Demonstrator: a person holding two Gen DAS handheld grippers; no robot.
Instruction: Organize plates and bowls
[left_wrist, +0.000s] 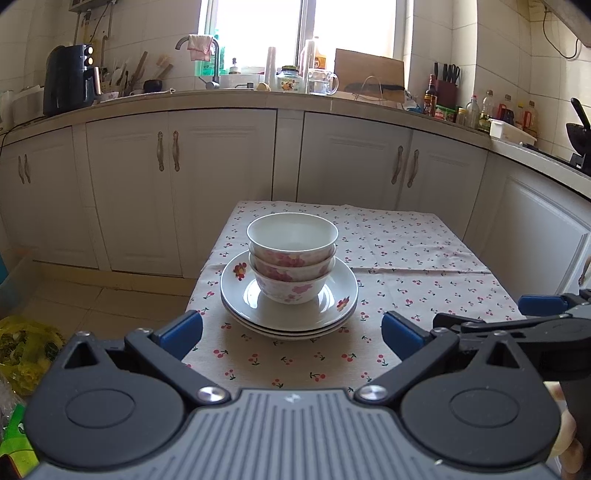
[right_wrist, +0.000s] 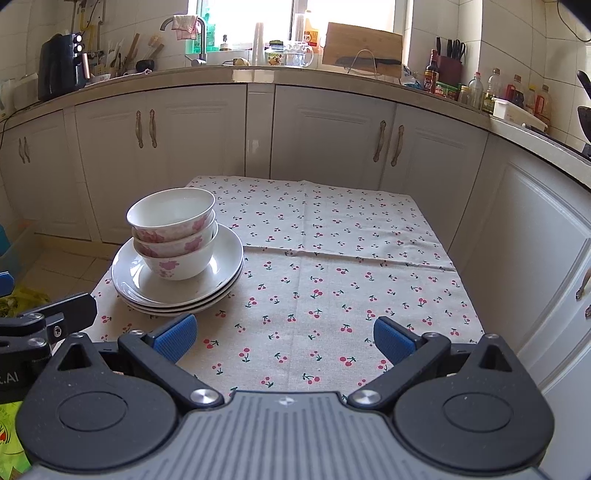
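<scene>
Left wrist view: we see the desk (left_wrist: 406, 251) under a cherry cloth.
Plates (left_wrist: 289, 314): three stacked near the desk's left edge.
Bowls (left_wrist: 291, 254): three nested, centred on the plates.
Left gripper (left_wrist: 291, 332): fingers spread, empty, short of the plates.
Right gripper (right_wrist: 284, 334): fingers spread, empty, right of the plates.
Advice: we judge stacking done; any lift should take the plates' rim from both sides, level.

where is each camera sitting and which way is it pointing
Left wrist view: sits on the left gripper, open, facing the stack of bowls on plates dead ahead; the right gripper shows at its right edge.
Right wrist view: sits on the right gripper, open, facing bare tablecloth, the stack off to the left; part of the left gripper shows at its left edge.
Both share the dishes, table and kitchen cabinets.
</scene>
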